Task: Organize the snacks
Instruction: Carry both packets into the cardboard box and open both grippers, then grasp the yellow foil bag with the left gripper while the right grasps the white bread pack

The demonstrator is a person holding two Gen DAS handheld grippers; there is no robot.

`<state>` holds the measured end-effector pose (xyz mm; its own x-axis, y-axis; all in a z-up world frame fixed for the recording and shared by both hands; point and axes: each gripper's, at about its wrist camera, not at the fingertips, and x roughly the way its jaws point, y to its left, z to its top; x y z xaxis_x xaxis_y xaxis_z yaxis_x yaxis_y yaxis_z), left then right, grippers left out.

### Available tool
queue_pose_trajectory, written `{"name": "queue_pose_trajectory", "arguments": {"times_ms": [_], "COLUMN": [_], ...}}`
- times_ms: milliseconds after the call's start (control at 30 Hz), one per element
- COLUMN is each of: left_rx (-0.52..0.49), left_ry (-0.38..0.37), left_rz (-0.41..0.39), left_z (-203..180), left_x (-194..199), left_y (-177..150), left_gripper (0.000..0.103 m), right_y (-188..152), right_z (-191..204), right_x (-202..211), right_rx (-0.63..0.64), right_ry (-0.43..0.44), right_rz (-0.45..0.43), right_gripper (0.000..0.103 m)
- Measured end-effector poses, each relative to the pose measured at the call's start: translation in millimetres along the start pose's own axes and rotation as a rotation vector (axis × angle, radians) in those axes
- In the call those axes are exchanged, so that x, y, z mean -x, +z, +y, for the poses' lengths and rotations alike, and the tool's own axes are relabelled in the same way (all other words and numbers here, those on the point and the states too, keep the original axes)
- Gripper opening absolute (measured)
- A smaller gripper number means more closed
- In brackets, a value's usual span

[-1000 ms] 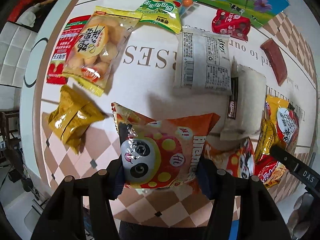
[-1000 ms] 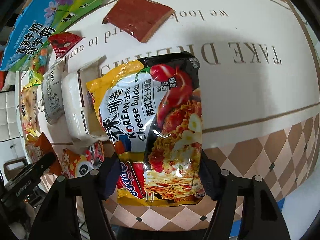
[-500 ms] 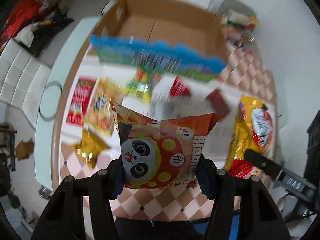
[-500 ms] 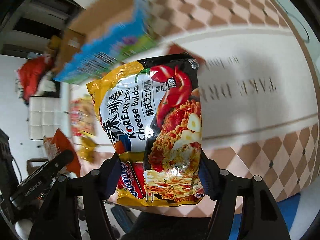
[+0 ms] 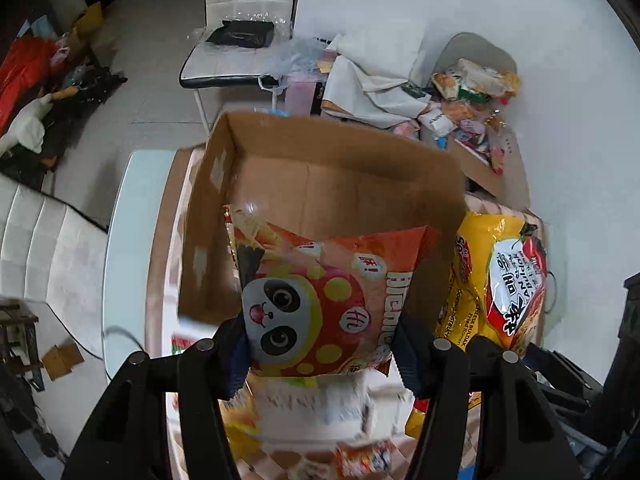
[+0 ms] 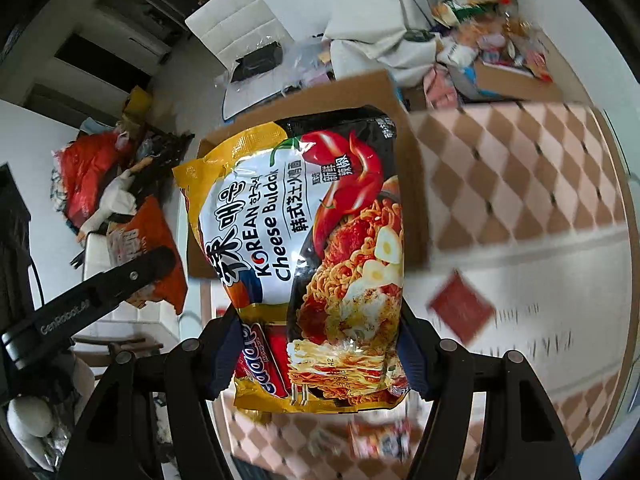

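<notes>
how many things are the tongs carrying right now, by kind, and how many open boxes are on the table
Panda snack bag in the left tongs: 1
Noodle packet in the right tongs: 1
Open cardboard box: 1
Total: 3

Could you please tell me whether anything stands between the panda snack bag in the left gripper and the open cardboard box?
Nothing visible does. The left gripper holds the panda snack bag right in front of the cardboard box, whose top is open and whose visible inside looks bare. The noodle pack in the other gripper hangs off to the right, beside the box.
</notes>
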<state>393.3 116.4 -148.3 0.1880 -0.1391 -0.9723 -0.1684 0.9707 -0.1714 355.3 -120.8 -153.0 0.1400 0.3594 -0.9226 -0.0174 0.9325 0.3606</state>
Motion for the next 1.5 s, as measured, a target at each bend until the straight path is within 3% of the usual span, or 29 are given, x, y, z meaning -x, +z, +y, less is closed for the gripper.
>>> {"name": "queue_pose_trajectory", "arguments": {"times_ms": [267, 400, 633, 700, 767, 800, 833, 900, 1233, 1500], "left_rx": [-0.019, -0.058, -0.094, -0.101, -0.112, -0.118, -0.127, -0.137, -0.133, -0.137], "left_ry": [0.019, -0.009, -0.019, -0.025, -0.017, -0.013, -0.010, -0.013, -0.038, -0.019], "left_rz": [0.131, 0.221, 0.281, 0.279, 0.289, 0.290, 0.286, 0.268, 0.180, 0.028], "left_z": [1.8, -4.4, -11.8, -9.0, -6.5, -8.5, -8.5, -6.6, 12.6, 14.6], "left_x": [-101.6, -152.7, -198.7, -201.5, -204.7, -205.6, -204.9, -200.2, -150.6, -99.8], "left_y": [71.7, 92.4, 101.5, 101.3, 100.2, 101.1, 100.1, 97.3, 72.3, 33.8], "left_gripper": [0.057, 0.057, 0.058, 0.060, 0.076, 0.089, 0.091, 0.091, 0.091, 0.091], "right_y": [89.7, 104.4, 120.3, 124.5, 126.0, 127.3, 129.0, 130.1, 110.1, 70.3], "right_z": [18.7, 11.6, -5.9, -9.0, -10.5, -11.5, -10.2, -5.6, 25.7, 36.3], "right_x": [-110.7, -155.9, -217.6, -227.7, -236.8, -240.7, -242.8, -242.5, -213.3, -160.1], "right_rx": [-0.042, -0.062, -0.096, -0.095, -0.089, -0.079, -0.068, -0.033, 0.018, 0.071], "right_ry": [-0.091, -0.132, -0.172, -0.172, -0.187, -0.195, -0.204, -0.216, -0.266, -0.284], "right_rz": [0.073, 0.118, 0.178, 0.189, 0.217, 0.227, 0.228, 0.219, 0.168, 0.043], "right_gripper": [0.070, 0.070, 0.070, 0.070, 0.072, 0.078, 0.091, 0.098, 0.098, 0.098]}}
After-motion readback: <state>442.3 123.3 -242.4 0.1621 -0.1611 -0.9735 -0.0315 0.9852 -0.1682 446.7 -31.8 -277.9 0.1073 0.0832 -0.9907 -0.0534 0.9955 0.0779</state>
